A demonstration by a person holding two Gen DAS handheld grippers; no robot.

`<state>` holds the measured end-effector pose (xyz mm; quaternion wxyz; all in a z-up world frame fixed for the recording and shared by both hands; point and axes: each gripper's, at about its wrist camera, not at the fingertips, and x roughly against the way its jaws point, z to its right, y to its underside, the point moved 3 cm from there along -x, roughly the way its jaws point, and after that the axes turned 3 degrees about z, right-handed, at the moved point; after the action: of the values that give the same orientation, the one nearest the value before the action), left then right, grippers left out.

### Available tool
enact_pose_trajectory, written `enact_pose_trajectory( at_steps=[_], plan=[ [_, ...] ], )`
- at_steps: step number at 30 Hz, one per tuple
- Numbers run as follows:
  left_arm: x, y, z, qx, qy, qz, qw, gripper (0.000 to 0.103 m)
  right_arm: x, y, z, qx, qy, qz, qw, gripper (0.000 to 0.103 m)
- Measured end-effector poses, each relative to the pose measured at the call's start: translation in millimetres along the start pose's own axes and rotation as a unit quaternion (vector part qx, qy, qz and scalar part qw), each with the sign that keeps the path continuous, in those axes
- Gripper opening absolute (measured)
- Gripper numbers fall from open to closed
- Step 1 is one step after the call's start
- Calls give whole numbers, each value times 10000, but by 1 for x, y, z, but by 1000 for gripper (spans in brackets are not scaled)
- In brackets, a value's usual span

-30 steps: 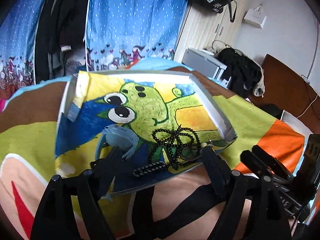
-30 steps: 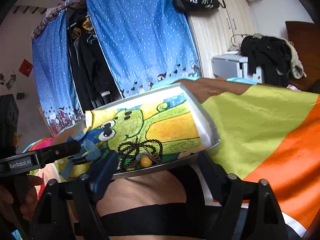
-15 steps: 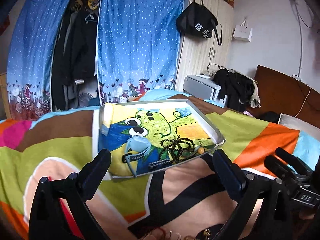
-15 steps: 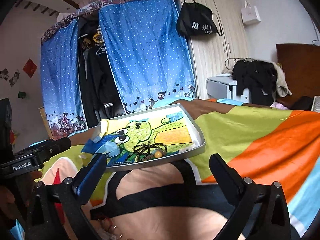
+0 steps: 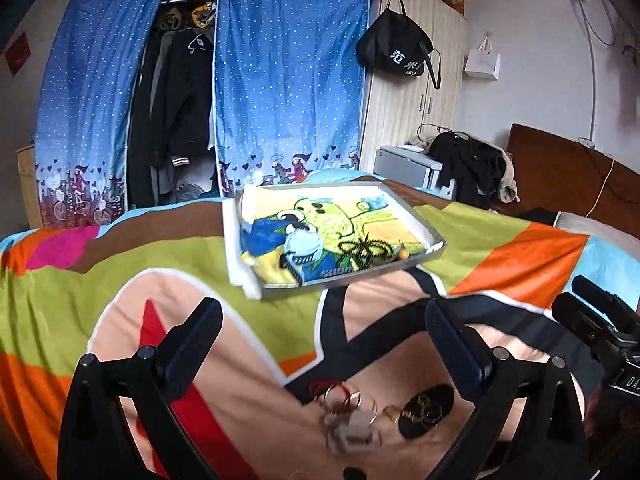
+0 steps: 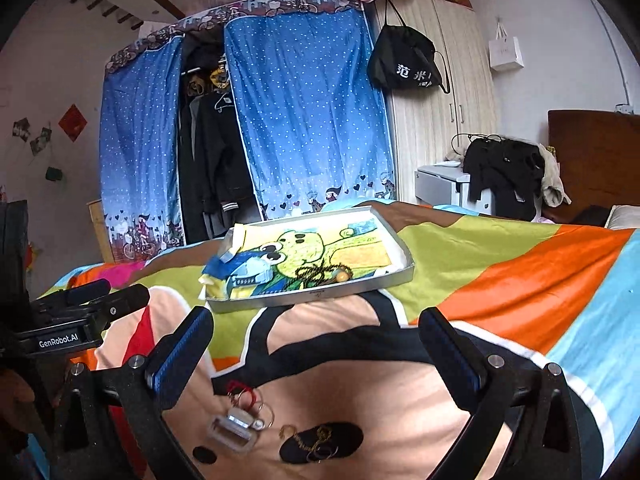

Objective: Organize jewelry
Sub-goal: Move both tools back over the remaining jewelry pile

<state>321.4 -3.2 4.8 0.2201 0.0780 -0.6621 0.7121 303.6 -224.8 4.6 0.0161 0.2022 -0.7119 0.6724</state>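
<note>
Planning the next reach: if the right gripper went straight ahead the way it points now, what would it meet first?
Probably the blanket between the open right gripper and the metal tray; a little higher and it would meet the tray's near rim. Depth is hard to judge. The loose rings lie below that line.

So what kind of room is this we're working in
Most likely a bedroom: the colourful patterned bedspread covers a bed with a dark wooden headboard, and dark clothes hang behind blue dotted wardrobe curtains. The shallow metal tray sits on the bed.
</note>
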Motion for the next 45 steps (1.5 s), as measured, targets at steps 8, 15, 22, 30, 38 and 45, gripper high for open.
enact_pose_trajectory(
  at_steps=[8,15,22,30,38,45],
  plan=[
    [25,37,-2,-185,-102,-105,9997,99,22,27,-13,-54,41,-115,9999,103],
    [33,65,-6,-215,-106,-272,9993,99,37,53,-19,-108,183,-319,9993,103],
    [32,91,-13,-267,-74,-616,9977,99,41,79,-22,-182,311,-621,9974,103],
    [21,120,-18,-169,63,-1154,9932,99,34,99,-20,-375,396,-962,9939,103],
    [9,137,-18,-142,175,-1417,9897,99,29,118,-19,-410,504,-1240,9901,103],
    [0,150,-20,49,238,-1800,9834,99,26,140,-14,-513,637,-1590,9839,103]
  ],
)
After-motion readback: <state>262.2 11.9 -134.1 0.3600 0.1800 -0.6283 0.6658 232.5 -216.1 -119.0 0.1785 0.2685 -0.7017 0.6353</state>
